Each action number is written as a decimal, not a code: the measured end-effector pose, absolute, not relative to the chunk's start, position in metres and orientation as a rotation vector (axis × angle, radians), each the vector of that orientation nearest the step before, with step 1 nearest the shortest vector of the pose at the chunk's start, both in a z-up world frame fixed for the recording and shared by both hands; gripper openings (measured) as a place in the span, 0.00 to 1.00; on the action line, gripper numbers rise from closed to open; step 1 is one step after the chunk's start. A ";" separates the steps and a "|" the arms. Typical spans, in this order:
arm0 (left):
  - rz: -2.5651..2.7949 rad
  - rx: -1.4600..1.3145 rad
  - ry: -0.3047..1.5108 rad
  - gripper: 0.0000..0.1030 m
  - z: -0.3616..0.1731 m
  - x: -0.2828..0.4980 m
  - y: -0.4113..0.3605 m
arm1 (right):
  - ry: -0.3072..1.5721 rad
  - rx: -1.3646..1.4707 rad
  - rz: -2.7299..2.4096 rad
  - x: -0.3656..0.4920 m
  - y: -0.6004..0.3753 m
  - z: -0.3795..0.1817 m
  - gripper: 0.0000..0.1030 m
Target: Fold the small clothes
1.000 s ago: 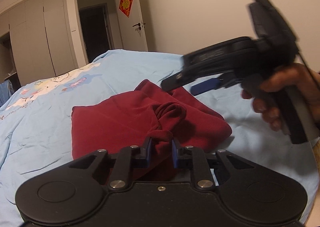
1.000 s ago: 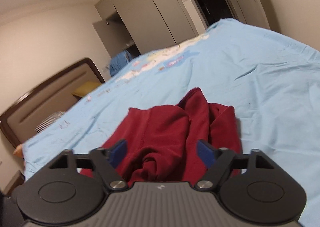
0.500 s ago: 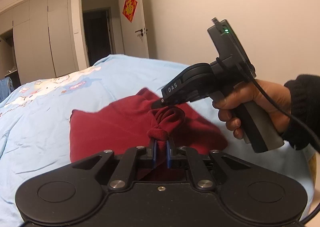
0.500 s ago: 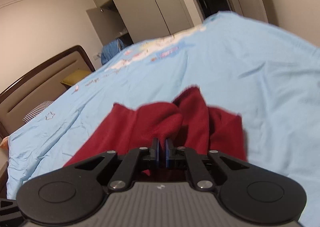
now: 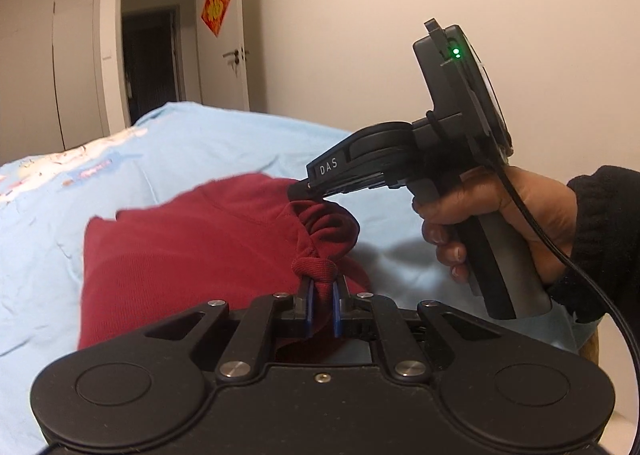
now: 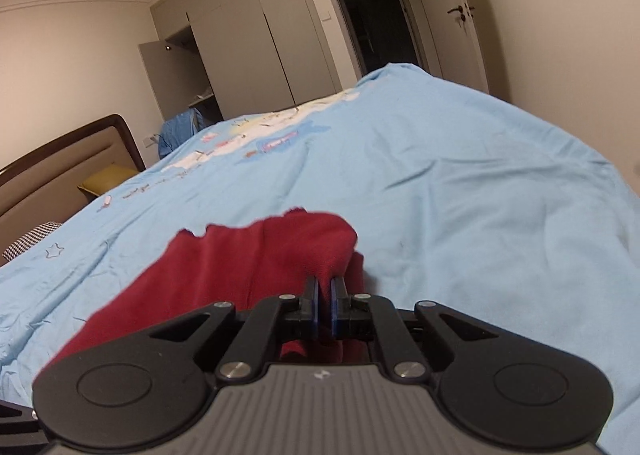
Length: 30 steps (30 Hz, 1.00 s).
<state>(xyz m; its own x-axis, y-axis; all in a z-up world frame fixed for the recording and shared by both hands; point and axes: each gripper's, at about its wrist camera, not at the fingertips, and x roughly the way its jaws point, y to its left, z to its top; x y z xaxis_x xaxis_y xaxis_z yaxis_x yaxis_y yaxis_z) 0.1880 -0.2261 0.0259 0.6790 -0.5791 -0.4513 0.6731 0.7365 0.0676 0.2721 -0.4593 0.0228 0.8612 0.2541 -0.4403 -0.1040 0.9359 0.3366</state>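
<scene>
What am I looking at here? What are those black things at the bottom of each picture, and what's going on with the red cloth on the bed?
These are hand-held grabbers, not robots. A person holds one in each hand, and each carries a camera looking along its two fingers. One picture is from the left gripper, the other from the right gripper. In the left view you see the person's hand holding the right one. A dark red garment lies on a light blue bedspread. Both grabbers are shut on its edge, lifting it.

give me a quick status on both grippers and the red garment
Left gripper shut on red garment. Right gripper shut on it too. Garment bunched on blue bedspread; nothing blocking.
</scene>
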 end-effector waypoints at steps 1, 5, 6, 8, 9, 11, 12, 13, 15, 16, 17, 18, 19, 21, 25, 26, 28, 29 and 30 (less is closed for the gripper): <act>-0.714 0.237 0.427 0.09 0.025 0.189 -0.225 | 0.501 0.306 0.194 0.271 -0.460 0.020 0.07; -0.729 0.207 0.441 0.21 0.030 0.193 -0.219 | 0.494 0.280 0.206 0.261 -0.463 0.018 0.15; -0.733 0.188 0.440 0.27 0.032 0.193 -0.217 | 0.488 0.264 0.206 0.256 -0.463 0.020 0.23; -0.743 0.155 0.434 0.40 0.038 0.194 -0.212 | 0.472 0.223 0.204 0.248 -0.465 0.024 0.39; -0.737 0.142 0.429 0.49 0.040 0.192 -0.211 | 0.462 0.198 0.207 0.243 -0.465 0.028 0.43; -0.718 0.116 0.415 0.60 0.046 0.191 -0.205 | 0.441 0.142 0.222 0.231 -0.465 0.034 0.48; -0.702 0.100 0.409 0.64 0.048 0.191 -0.201 | 0.431 0.115 0.233 0.225 -0.465 0.037 0.53; -0.682 0.081 0.403 0.66 0.051 0.190 -0.198 | 0.425 0.089 0.249 0.220 -0.463 0.041 0.54; -0.623 0.035 0.403 0.73 0.055 0.193 -0.188 | 0.428 0.045 0.285 0.214 -0.458 0.042 0.54; -0.586 0.013 0.410 0.74 0.059 0.200 -0.184 | 0.433 0.024 0.302 0.212 -0.454 0.041 0.54; -0.552 -0.008 0.419 0.75 0.060 0.204 -0.179 | 0.442 0.000 0.315 0.211 -0.449 0.040 0.53; -0.514 -0.030 0.429 0.75 0.060 0.209 -0.174 | 0.451 -0.023 0.318 0.211 -0.445 0.038 0.49; -0.479 -0.048 0.444 0.76 0.059 0.214 -0.168 | 0.464 -0.042 0.317 0.212 -0.441 0.035 0.47; -0.417 -0.080 0.483 0.76 0.057 0.223 -0.158 | 0.485 -0.047 0.312 0.215 -0.437 0.030 0.37; -0.355 -0.142 0.548 0.77 0.051 0.236 -0.138 | 0.498 -0.039 0.312 0.214 -0.435 0.024 0.11; -0.351 -0.153 0.559 0.79 0.047 0.237 -0.135 | 0.496 -0.062 0.306 0.211 -0.433 0.023 0.09; -0.352 -0.173 0.580 0.80 0.043 0.239 -0.130 | 0.495 -0.097 0.302 0.205 -0.430 0.021 0.07; -0.352 -0.181 0.587 0.80 0.041 0.239 -0.129 | 0.494 -0.106 0.298 0.203 -0.430 0.020 0.07; -0.352 -0.185 0.592 0.81 0.040 0.239 -0.128 | 0.494 -0.112 0.290 0.201 -0.430 0.019 0.06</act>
<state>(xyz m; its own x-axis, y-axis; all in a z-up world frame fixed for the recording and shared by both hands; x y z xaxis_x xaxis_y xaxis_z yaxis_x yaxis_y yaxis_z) 0.2394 -0.1276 0.0396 0.7729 -0.3753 -0.5116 0.2705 0.9243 -0.2694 0.2008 -0.4303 0.0189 0.8406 0.2472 -0.4820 -0.3008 0.9530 -0.0358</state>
